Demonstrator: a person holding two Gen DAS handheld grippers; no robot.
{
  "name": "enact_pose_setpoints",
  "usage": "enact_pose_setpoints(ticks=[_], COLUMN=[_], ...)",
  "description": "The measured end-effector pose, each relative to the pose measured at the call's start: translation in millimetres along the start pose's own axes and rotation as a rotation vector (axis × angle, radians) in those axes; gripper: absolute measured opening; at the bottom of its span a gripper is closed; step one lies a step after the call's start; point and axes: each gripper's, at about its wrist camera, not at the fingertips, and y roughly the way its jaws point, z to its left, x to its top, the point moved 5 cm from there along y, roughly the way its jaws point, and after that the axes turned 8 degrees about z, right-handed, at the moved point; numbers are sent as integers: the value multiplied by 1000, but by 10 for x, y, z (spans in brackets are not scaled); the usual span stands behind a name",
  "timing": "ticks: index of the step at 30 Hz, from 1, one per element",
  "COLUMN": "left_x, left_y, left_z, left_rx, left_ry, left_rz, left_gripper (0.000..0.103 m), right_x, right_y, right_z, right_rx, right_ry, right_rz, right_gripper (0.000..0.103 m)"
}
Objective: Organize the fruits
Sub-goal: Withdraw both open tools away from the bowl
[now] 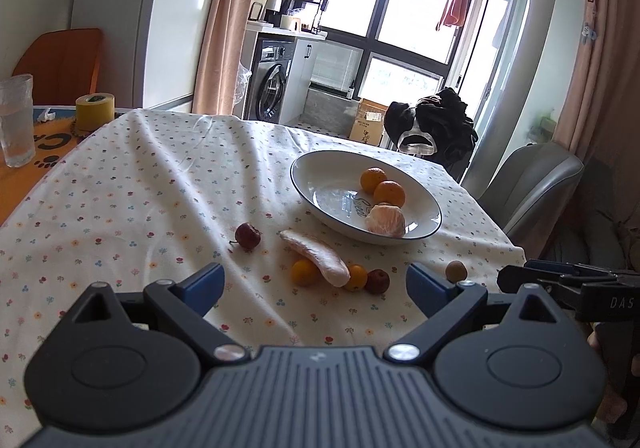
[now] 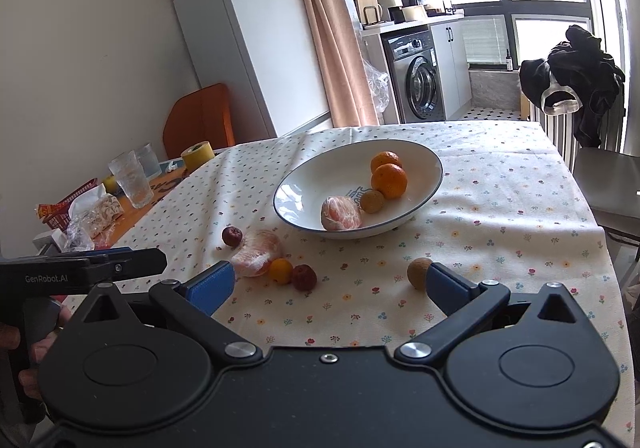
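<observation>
White porcelain, with a thin dark rim, makes the bowl [image 2: 424, 184] that stands on the flowered cloth [image 2: 500, 208] covering the surface; inside it lie two small oranges [image 2: 389, 179] touching each other, one peeled citrus [image 2: 341, 213] near the front wall, and a small brown round fruit [image 2: 372, 201] between them; outside the bowl, on the cloth, a second peeled citrus piece [image 2: 256, 253] lies near the front edge, with a tiny orange fruit [image 2: 281, 270] and a dark red fruit [image 2: 304, 277] just beside it (another tiny orange one [image 1: 305, 272] shows only in the left view); one more dark red fruit [image 2: 232, 236] lies a little apart, to the left; a brown round fruit [image 2: 418, 273] rests just beside the right fingertip of the right gripper [image 2: 330, 284]; this gripper has its jaws spread wide and grasps nothing; the left gripper [image 1: 314, 284] hovers over the near fruits, its jaws also released and empty; at the far left of the surface stand clear glasses [image 2: 130, 178] and a yellow tape roll [image 2: 198, 154].
</observation>
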Motion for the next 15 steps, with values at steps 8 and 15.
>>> enact_pose_setpoints(ticks=[8,15], left_x=[-26,-44], left_y=[129,321], left_z=[-12,-73], left_rx=[-27,-41], left_ry=[-41,-43], left_rz=[25,74], left_gripper=[75,60], right_x=[-100,-102], right_y=[83,111], right_z=[42,-25], right_rx=[2,-1], right_ry=[-56,-50], right_rz=[33,31], right_gripper=[103,103])
